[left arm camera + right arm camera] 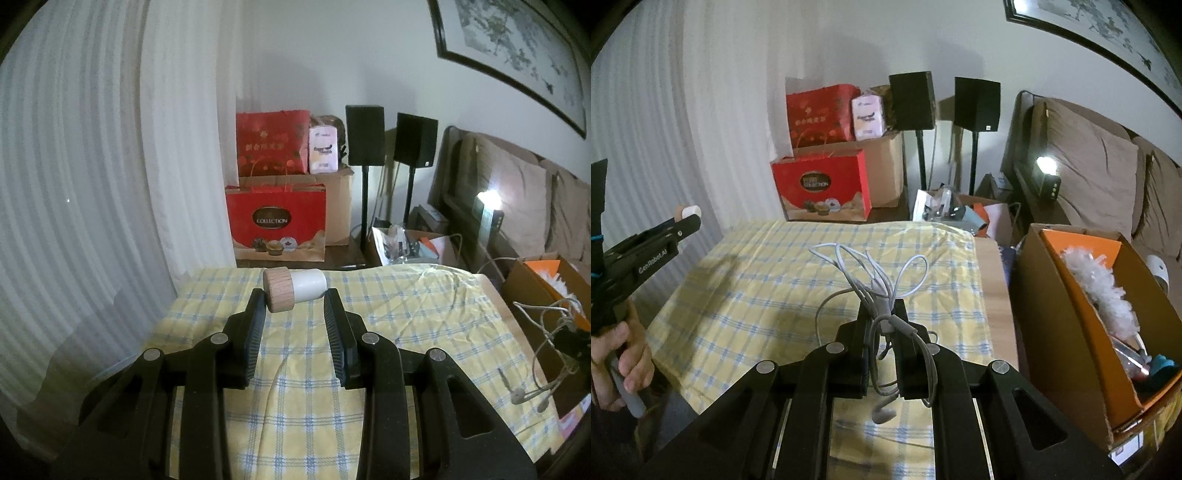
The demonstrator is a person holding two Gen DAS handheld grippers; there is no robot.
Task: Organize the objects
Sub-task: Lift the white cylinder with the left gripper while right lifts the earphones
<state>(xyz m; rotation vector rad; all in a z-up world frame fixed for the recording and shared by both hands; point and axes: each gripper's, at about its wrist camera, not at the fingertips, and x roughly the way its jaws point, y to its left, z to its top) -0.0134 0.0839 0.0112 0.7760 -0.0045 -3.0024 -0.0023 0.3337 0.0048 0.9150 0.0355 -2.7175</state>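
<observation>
Left wrist view: my left gripper [293,295] holds a small white jar [308,285] with a wooden lid [279,291] sideways at the very tips of its fingers, the jaws set narrow around it. The lid end bears on the left finger and the white base on the right one, with the jar lifted above the checked cloth [388,314] on the tabletop. My worry is that grip. The jar is round and held only at the fingertips, so I judge a quick swing or a tilt could roll it out forward onto the cloth. The lid might also work loose if it is only pushed on.

In the right wrist view, my right gripper [882,314] is closed tight on a tangle of grey earphone cable [871,273]. Loops stand up ahead of the fingers, and one earbud [884,413] dangles below, back toward the camera. Those loose ends are the second risk, since they could snag on the cardboard box [1063,325] off to the gripper's right. That box already holds a white duster [1097,284] and other bits, and looks to me like the likely drop spot. If the cable catches its rim, part of the bundle may hang outside. At the far left of this view, a hand [624,365] grips the other gripper's handle.
</observation>
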